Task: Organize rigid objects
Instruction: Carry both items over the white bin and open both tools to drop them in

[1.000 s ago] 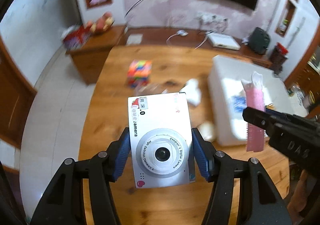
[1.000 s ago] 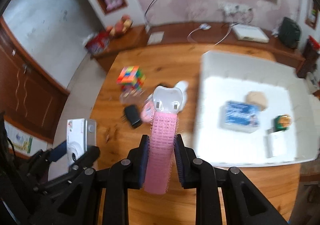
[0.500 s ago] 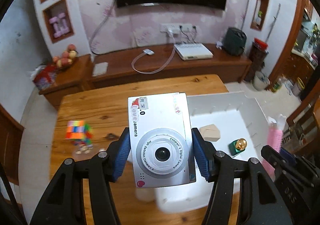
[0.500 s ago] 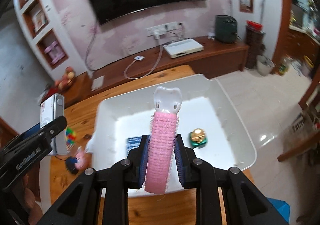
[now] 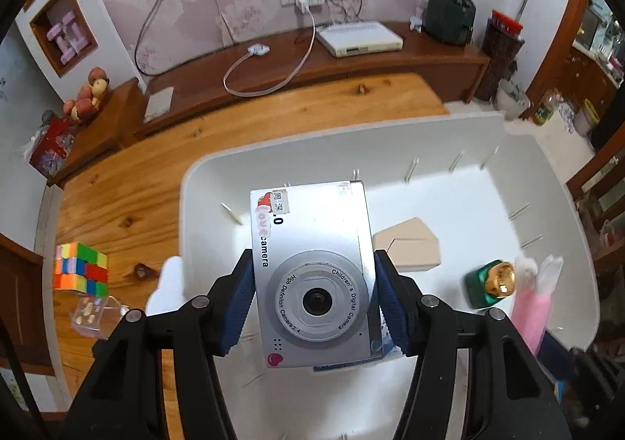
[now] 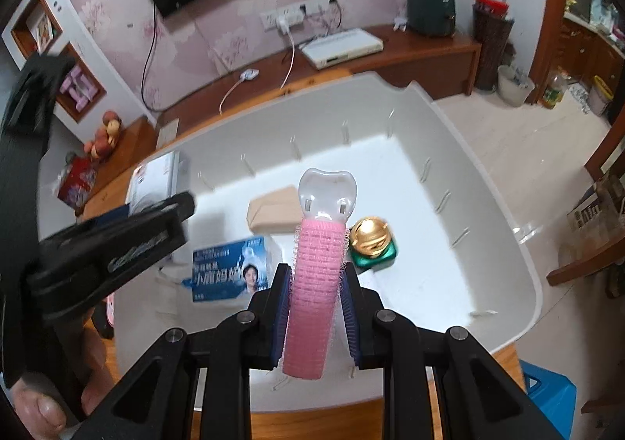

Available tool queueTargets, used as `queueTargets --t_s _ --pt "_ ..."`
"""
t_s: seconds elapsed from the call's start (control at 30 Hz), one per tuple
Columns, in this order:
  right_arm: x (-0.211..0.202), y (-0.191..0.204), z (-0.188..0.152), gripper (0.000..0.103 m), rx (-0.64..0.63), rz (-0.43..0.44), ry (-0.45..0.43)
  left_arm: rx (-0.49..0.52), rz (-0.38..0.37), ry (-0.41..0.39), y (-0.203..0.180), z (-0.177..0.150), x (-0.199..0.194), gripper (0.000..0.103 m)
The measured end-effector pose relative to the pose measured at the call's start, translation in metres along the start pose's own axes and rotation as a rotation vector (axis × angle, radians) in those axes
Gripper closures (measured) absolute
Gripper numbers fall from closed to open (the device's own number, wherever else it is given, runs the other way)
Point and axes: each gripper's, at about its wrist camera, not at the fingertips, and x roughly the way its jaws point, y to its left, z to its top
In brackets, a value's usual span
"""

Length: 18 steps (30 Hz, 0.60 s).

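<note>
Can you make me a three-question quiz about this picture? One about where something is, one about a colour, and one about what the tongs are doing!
1. Where is the green jar with the gold lid?
A. inside the white bin
B. on the wooden table
C. on the TV shelf

2. What colour is the hair roller?
A. blue
B. pink
C. yellow

3. What are the left tongs doing?
A. hanging open and empty
B. squeezing the puzzle cube
C. holding the silver camera

Answers:
1. A, the jar stands on the bin's white floor.
2. B, the roller's fuzzy body is pink, with a clear clip on top.
3. C, the blue pads press on both sides of the camera.
</note>
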Motion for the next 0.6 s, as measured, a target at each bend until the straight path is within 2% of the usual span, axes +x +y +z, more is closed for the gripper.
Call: queueTargets --t_s 0.2,0.23,0.33,0.4,0.47,0.53,0.6 --pt "0.022 0.016 -0.014 0.076 -0.071 -0.037 0.079 0.0 0.027 0.063 0.002 -0.006 0.028 0.041" --pt "0.026 0.018 -0.016 0.076 -0.08 -0.045 0.092 0.016 0.055 0.062 -0.001 -0.006 0.029 0.041" --pt "0.033 0.022 -0.022 0.075 -0.097 -0.061 0.119 0.021 0.031 0.072 -0.003 -0.007 0.029 0.041" --pt "0.033 0.026 -0.025 0.072 -0.126 -0.087 0.113 0.036 0.045 0.077 -0.006 -0.009 0.03 0.042" --pt "0.028 0.03 -0.029 0.064 -0.141 -0.089 0.104 0.04 0.046 0.082 -0.007 -0.009 0.03 0.042" --pt "0.023 0.032 -0.031 0.041 -0.146 -0.086 0.084 0.041 0.049 0.087 -0.008 -0.009 0.031 0.041" --pt "0.013 0.034 -0.033 0.036 -0.148 -0.092 0.048 0.049 0.049 0.094 -0.009 -0.009 0.031 0.04"
